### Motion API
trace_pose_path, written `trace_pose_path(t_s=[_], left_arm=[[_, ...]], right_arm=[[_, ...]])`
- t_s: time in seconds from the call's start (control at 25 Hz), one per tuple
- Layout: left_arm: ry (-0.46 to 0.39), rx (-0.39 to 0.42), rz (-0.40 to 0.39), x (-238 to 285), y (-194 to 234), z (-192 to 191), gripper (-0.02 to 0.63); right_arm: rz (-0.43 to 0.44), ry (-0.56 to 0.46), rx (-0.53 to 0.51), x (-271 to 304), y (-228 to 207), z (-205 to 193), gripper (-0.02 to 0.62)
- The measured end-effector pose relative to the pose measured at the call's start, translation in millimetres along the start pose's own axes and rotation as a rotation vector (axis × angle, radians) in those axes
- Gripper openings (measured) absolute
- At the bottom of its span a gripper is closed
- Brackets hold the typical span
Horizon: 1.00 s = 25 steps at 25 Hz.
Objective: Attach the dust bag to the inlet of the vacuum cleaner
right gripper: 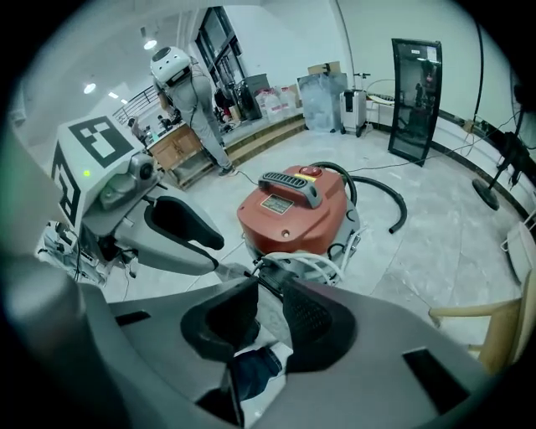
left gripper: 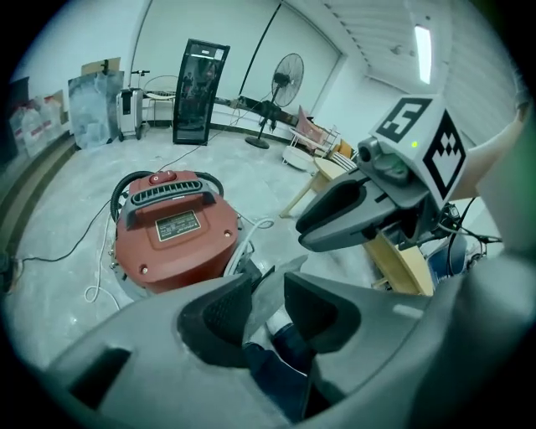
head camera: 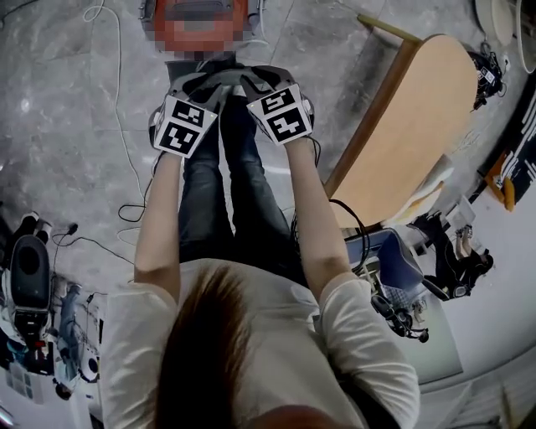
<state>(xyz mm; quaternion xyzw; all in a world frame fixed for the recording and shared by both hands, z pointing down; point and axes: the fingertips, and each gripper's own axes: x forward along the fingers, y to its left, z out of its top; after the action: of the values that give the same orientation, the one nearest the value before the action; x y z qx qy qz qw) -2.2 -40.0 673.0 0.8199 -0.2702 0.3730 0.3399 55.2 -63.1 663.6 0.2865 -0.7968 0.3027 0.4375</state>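
Note:
The red vacuum cleaner (head camera: 201, 10) (left gripper: 172, 235) (right gripper: 293, 214) stands on the floor ahead of the person's feet, its black handle on top. Both grippers hang side by side above the person's legs, pointing steeply down. A grey dust bag (head camera: 228, 81) stretches between them. One edge of the bag (left gripper: 266, 289) fills the gap between the pads of my left gripper (head camera: 203, 85) (left gripper: 266, 314), which is shut on it. My right gripper (head camera: 258, 81) (right gripper: 266, 323) is shut on the bag's other edge (right gripper: 270, 306). The vacuum's inlet is hidden behind the jaws and the bag.
A wooden table (head camera: 419, 126) stands to the right. The vacuum's black hose (right gripper: 394, 205) curls behind it, and a white cable (head camera: 126, 167) trails over the floor at left. Equipment (head camera: 29, 285) sits at the lower left. A standing fan (left gripper: 285, 80) and a person (right gripper: 193, 92) are farther off.

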Motion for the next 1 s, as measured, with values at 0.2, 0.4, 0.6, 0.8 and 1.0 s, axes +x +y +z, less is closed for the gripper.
trace_pose_path(t_s=[0.2,0.4,0.6,0.8,1.0], left_arm=[[-0.044,-0.026,0.042,-26.9,-7.4,24.2,0.086],[-0.085,-0.084,0.088,-55.6,-14.9,45.4,0.04],[-0.138,-0.116,0.137,-85.3,-21.5,68.7,0.031],[-0.216,-0.132,0.174,-117.2,-31.5,93.5,0.023],[-0.302,-0.125,0.195,-154.8,-48.5,121.2,0.018]], right_arm=[[-0.02,-0.058,0.03,-31.1,0.5,26.6,0.074],[-0.021,-0.104,0.017,-64.2,3.9,52.9,0.074],[-0.044,-0.17,0.018,-102.3,2.7,76.7,0.071],[-0.067,-0.23,0.014,-140.4,4.7,95.8,0.048],[-0.067,-0.302,-0.026,-183.2,16.0,116.8,0.021]])
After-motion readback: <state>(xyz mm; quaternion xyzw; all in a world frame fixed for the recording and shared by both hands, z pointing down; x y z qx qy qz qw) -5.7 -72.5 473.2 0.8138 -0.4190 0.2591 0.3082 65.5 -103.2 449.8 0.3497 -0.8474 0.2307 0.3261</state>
